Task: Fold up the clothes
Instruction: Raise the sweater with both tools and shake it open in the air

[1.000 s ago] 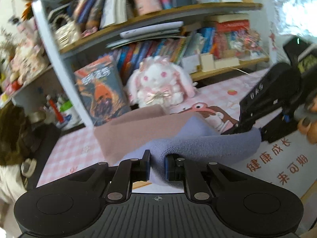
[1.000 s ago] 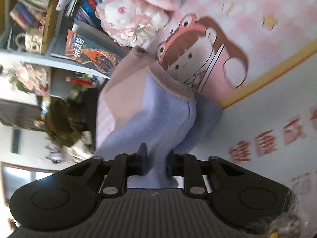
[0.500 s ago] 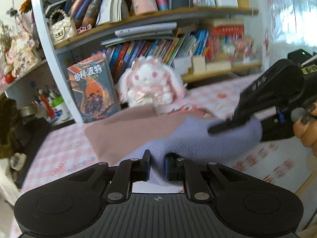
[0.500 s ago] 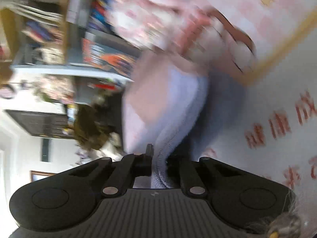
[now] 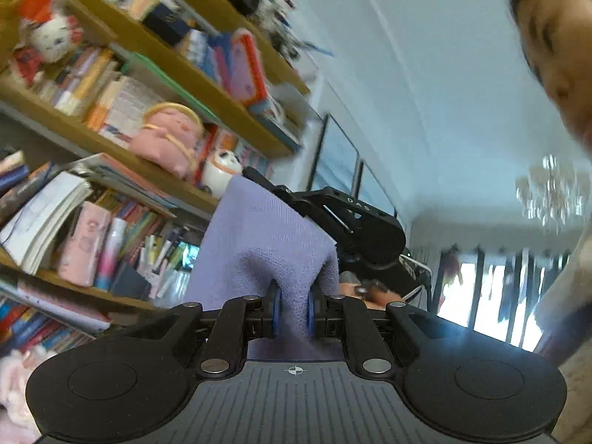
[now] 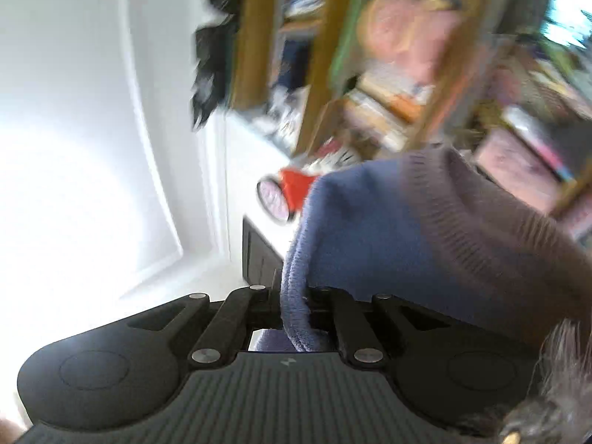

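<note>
A lilac knit garment with a mauve ribbed band is held up in the air between both grippers. My left gripper is shut on a bunched edge of it. My right gripper is shut on another edge, and shows in the left wrist view as a black tool just behind the cloth. The fabric hangs stretched between them and hides what lies below. The right wrist view is blurred by motion.
A wooden bookshelf full of books and plush toys fills the left. A person's face is at the upper right. White wall, ceiling and a chandelier lie beyond. Bright windows are at the lower right.
Both grippers have lifted the garment off the table and tipped upward. The views swung from the tabletop to the upper shelves, wall and ceiling. Both grips stayed shut on the cloth.
</note>
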